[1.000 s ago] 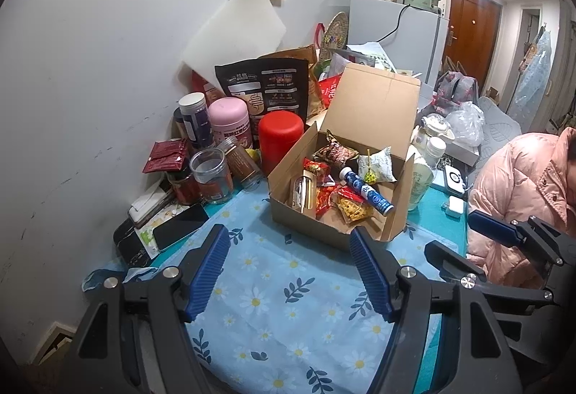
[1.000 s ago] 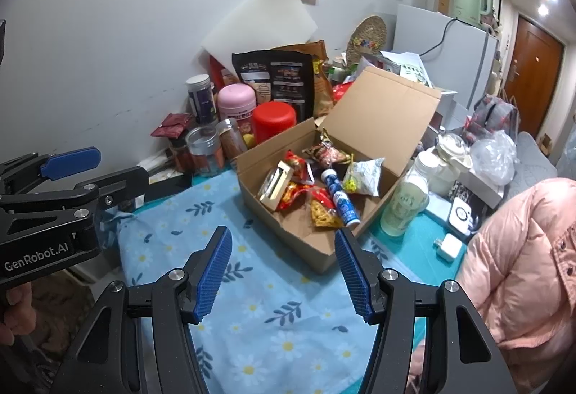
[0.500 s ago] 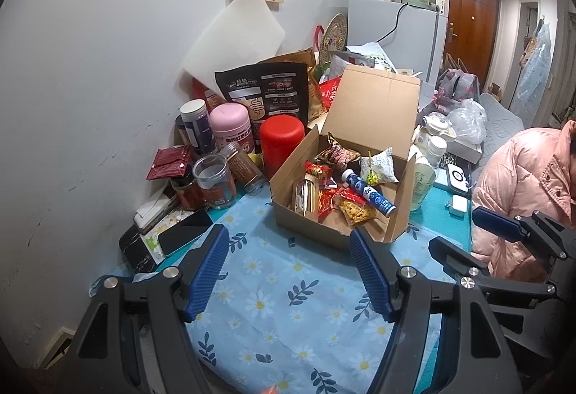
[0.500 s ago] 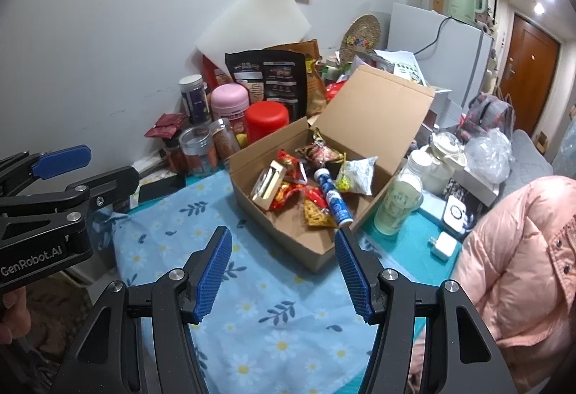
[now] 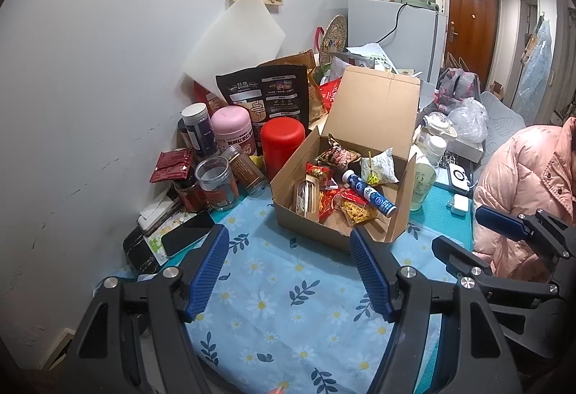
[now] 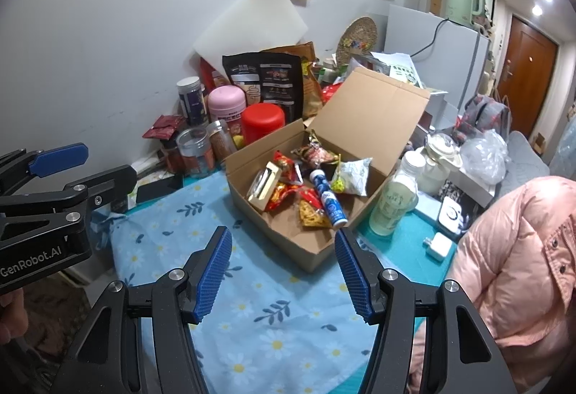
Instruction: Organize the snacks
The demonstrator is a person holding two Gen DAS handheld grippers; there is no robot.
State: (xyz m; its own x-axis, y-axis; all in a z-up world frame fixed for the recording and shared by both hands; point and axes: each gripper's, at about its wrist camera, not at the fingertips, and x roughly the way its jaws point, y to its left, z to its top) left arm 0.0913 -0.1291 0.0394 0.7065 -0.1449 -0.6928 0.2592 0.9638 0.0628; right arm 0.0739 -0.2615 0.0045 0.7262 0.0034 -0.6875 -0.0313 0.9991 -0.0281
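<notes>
An open cardboard box (image 5: 309, 225) (image 6: 284, 243) stands on the blue daisy-print cloth with its lid up. Inside lie several snacks: a blue tube (image 5: 369, 192) (image 6: 328, 198), red packets (image 5: 318, 174) (image 6: 288, 194), a yellow chip packet (image 5: 356, 210) (image 6: 311, 214), a white-green packet (image 5: 379, 167) (image 6: 351, 174) and a gold-edged box (image 5: 306, 196) (image 6: 262, 187). My left gripper (image 5: 289, 244) hovers open over the cloth in front of the box, with nothing between its fingers. My right gripper (image 6: 282, 246) is also open and empty, just short of the box's near corner.
Jars, a red canister (image 5: 282, 142), a pink canister (image 5: 234, 129) and dark pouches (image 5: 270, 95) crowd the wall side. A phone (image 5: 185, 237) lies at the left. A pale bottle (image 6: 394, 201) stands right of the box. A person's pink jacket (image 6: 514, 250) is at the right.
The view from both grippers has drawn back slightly from the box. Both jaws stay at the same width, and nothing on the table has moved.
</notes>
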